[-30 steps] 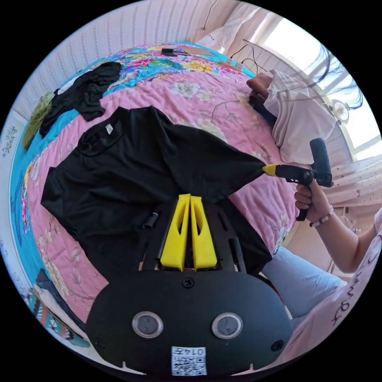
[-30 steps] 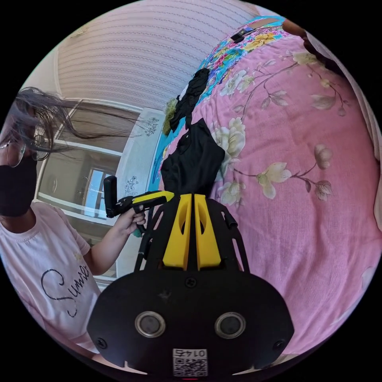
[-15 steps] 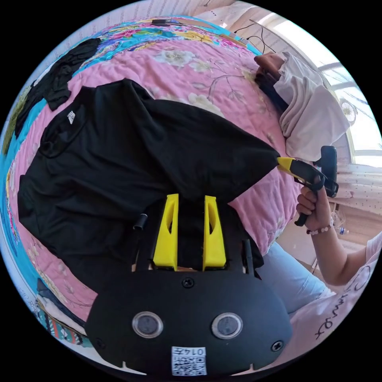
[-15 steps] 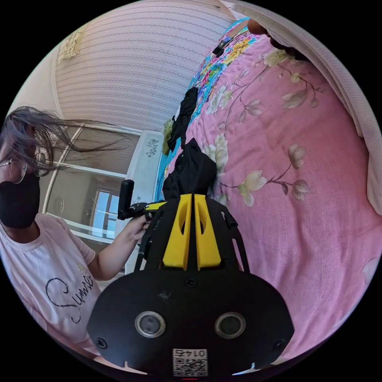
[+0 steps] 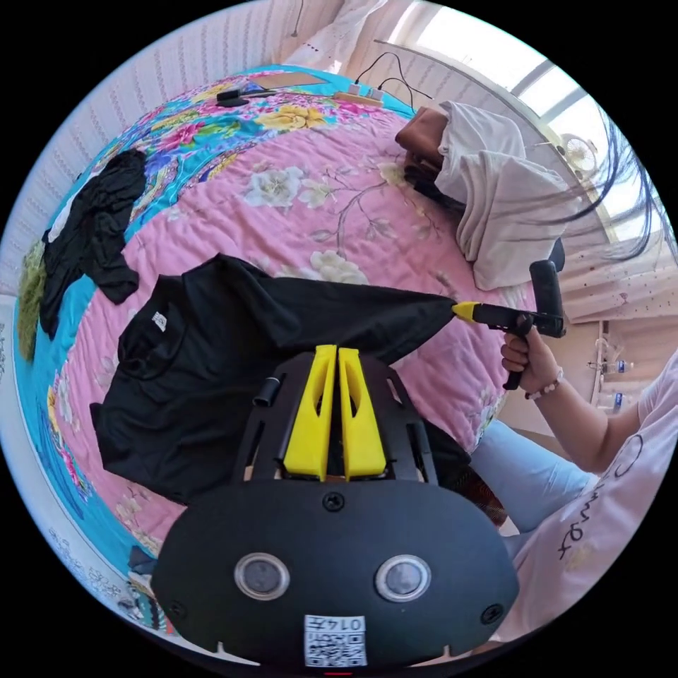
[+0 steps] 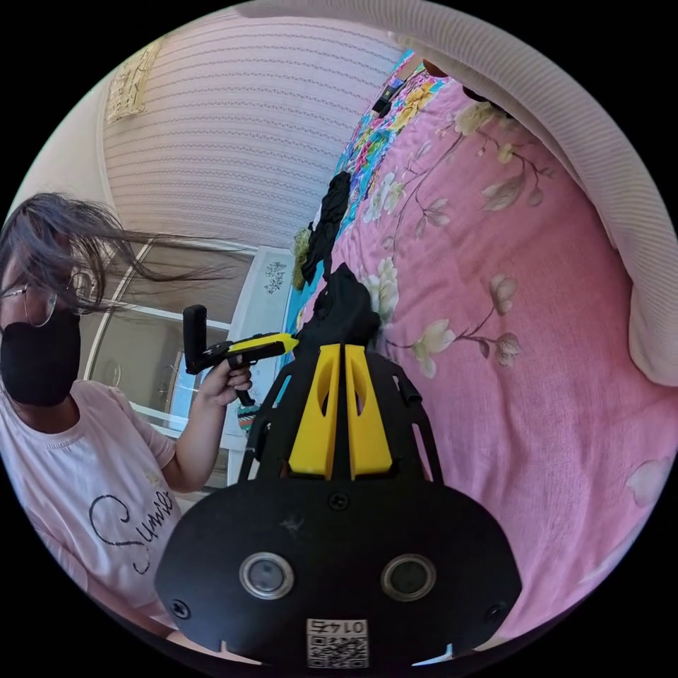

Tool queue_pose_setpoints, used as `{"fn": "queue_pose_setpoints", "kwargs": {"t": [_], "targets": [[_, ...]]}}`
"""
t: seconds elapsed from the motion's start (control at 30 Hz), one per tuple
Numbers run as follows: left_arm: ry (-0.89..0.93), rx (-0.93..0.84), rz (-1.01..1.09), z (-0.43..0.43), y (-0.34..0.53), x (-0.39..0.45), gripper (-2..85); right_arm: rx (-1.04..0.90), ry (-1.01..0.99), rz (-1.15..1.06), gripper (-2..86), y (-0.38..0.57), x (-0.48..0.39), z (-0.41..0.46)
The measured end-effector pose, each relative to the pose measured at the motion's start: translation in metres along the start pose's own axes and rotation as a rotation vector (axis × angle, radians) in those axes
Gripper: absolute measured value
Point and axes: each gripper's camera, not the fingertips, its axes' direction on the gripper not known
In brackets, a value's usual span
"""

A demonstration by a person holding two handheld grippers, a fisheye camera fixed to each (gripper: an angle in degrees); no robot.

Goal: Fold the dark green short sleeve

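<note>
A bed covered with a pink floral quilt is being used as the working place, with a turquoise flowered cover lying along its far side. The dark green short-sleeve shirt is lying spread on the quilt, collar toward the turquoise side, while its hem edge is being lifted off the bed and drawn out to a taut point. A pale folded blanket is resting on the quilt near the window side, well apart from the shirt. A heap of black clothing is lying on the turquoise cover, beside a small patch of green fabric.

In the left gripper view, the right gripper is being held by a hand, and its yellow fingers are being pressed together on the shirt's stretched corner. The left gripper is shown with its fingers brought nearly together at the shirt's edge; whether cloth is being pinched between them cannot be told.

In the right gripper view, the right gripper is seen with fingers closed against bunched shirt fabric, and the left gripper is being held just beside it.
</note>
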Motion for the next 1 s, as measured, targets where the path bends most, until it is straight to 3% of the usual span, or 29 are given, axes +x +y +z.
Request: {"fn": "queue_pose_setpoints", "kwargs": {"t": [0.37, 0.53, 0.77, 0.93, 1.0], "targets": [[0.255, 0.067, 0.083, 0.049, -0.127, -0.015, -1.0, 0.166, 0.105, 0.081, 0.3, 0.004, 0.013, -0.030], [0.100, 0.018, 0.129, 0.099, -0.162, 0.005, -0.8, 0.264, 0.188, 0.199, 0.0, 0.011, 0.026, -0.033], [0.148, -0.005, 0.075, 0.094, -0.146, -0.001, 3.5, 0.421, 0.102, 0.417, -0.3, 0.044, 0.037, -0.026], [0.044, 0.112, 0.166, 0.020, -0.085, -0.005, 6.4, 0.440, 0.101, 0.376, -0.2, 0.054, 0.017, -0.025], [-0.012, 0.129, 0.150, -0.001, -0.042, -0.014, 6.5, 0.353, 0.074, 0.272, 0.0, 0.058, -0.004, -0.016]]}}
